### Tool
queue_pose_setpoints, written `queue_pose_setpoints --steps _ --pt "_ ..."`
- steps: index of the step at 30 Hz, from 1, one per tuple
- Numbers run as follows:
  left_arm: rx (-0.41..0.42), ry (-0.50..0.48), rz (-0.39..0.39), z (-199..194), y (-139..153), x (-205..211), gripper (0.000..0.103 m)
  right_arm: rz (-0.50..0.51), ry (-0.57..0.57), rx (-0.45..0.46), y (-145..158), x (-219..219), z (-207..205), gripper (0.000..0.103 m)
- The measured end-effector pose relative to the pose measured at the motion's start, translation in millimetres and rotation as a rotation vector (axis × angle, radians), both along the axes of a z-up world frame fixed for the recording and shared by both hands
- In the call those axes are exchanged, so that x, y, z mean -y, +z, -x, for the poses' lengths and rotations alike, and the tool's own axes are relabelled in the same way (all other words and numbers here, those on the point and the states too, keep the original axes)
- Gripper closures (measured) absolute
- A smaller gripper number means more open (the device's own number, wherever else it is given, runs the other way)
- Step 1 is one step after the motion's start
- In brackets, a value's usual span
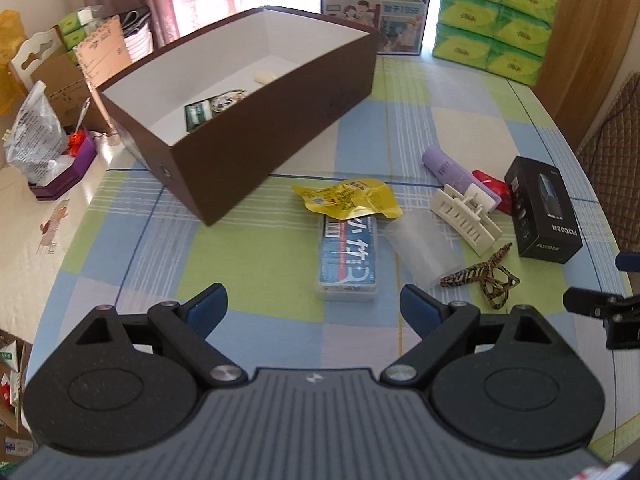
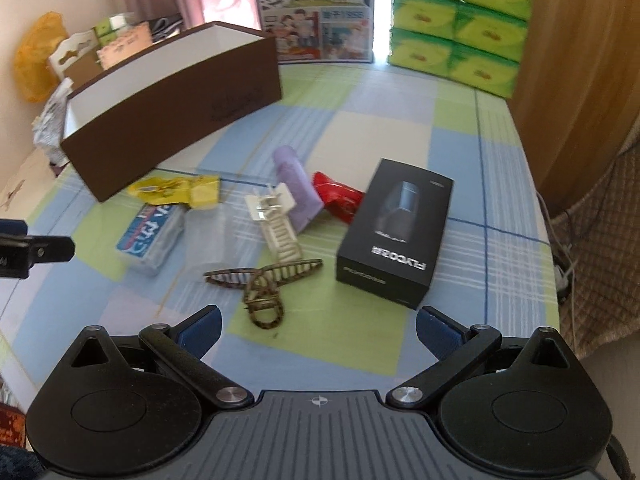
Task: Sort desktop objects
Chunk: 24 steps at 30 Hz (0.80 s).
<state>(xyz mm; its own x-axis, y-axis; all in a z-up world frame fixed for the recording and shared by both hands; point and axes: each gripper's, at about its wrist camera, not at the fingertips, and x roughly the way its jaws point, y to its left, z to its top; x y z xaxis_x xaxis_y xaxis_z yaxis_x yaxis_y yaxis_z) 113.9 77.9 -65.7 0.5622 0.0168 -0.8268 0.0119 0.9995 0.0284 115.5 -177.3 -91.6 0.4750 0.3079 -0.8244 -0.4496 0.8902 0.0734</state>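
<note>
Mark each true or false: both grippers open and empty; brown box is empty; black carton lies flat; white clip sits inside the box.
1. Left gripper and right gripper are open, holding nothing. True.
2. The brown box is empty. False: a few small items lie inside.
3. The black carton lies flat on the cloth. True.
4. The white clip is inside the box. False: it lies on the cloth against the purple tube.

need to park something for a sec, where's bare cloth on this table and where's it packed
Bare cloth lies behind the black box, toward the green tissue packs, and left of the blue packet, below the brown box. Crowded from blue packet to black box.
</note>
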Motion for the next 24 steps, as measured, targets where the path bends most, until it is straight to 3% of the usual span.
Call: queue_pose_setpoints --steps 15,24 --pt "-0.057 -0.132 -0.008 -49.0 -47.3 11.4 0.018 0.015 -0.150 -0.050 -21.9 15.7 -30.1 0.002" --pt "-0.107 -0.195 -0.059 -87.5 -80.5 22.4 0.032 0.000 -0.204 -0.038 -23.6 17.4 -46.1 0.002"
